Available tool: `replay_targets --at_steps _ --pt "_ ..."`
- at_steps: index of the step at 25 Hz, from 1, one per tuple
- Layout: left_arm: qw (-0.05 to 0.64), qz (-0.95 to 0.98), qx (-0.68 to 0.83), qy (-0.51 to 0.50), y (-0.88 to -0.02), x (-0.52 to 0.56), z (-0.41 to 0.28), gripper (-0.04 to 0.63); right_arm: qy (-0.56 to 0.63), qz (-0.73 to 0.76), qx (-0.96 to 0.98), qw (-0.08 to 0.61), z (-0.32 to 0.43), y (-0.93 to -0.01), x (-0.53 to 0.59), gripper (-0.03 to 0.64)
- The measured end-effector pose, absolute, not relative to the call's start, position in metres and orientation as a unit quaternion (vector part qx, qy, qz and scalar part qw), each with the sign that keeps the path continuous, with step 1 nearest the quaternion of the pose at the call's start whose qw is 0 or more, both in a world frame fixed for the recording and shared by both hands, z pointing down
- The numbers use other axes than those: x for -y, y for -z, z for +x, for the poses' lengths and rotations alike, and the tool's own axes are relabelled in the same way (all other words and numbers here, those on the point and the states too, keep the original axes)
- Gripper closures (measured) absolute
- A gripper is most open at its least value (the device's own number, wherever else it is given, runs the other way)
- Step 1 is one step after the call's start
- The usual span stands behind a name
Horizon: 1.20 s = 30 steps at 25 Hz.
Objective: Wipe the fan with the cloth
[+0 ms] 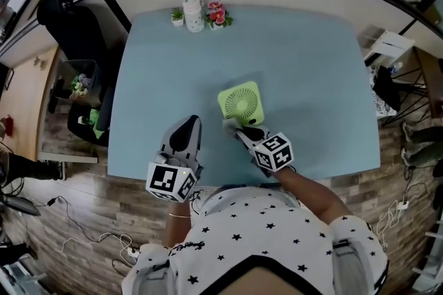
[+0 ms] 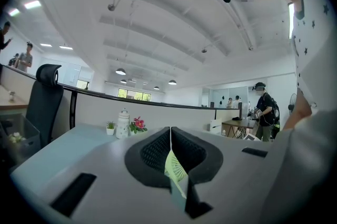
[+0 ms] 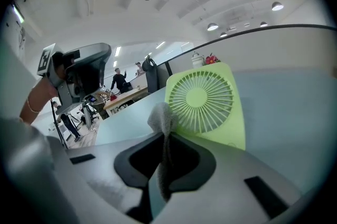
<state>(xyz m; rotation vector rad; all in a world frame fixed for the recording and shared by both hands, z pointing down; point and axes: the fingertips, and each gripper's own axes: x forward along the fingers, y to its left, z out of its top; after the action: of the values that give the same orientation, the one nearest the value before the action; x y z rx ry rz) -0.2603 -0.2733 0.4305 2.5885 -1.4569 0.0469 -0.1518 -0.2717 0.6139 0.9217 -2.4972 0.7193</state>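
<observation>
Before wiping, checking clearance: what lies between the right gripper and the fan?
Only the cloth in the right gripper, near the fan; right gripper view.

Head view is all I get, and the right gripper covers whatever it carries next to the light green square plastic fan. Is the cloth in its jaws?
Observer: Yes. The right gripper view shows the right gripper shut on a grey fabric cloth, with a tuft poking past the jaw tips.
Operator: Is that tuft on the fan?
Observer: It sits in front of the lower left edge of the round grille on the light green square plastic fan. I can't tell whether it actually touches.
Operator: And the left gripper?
Observer: The left gripper has its jaws together and holds nothing. The fan only shows through the gap below them.
</observation>
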Motion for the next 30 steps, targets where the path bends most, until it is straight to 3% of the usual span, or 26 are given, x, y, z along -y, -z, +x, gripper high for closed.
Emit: replay_targets --at_steps 18,30 --pt "0.087 0.879 0.468 -0.018 -0.432 0.282 -0.245 0.563 -0.277 0.45 0.831 0.172 -0.057 -0.619 0.307 0.588" --pt "0.089 0.885 0.456 -0.021 -0.434 0.289 -0.235 0.563 -0.293 0.453 0.827 0.158 -0.054 -0.619 0.304 0.586"
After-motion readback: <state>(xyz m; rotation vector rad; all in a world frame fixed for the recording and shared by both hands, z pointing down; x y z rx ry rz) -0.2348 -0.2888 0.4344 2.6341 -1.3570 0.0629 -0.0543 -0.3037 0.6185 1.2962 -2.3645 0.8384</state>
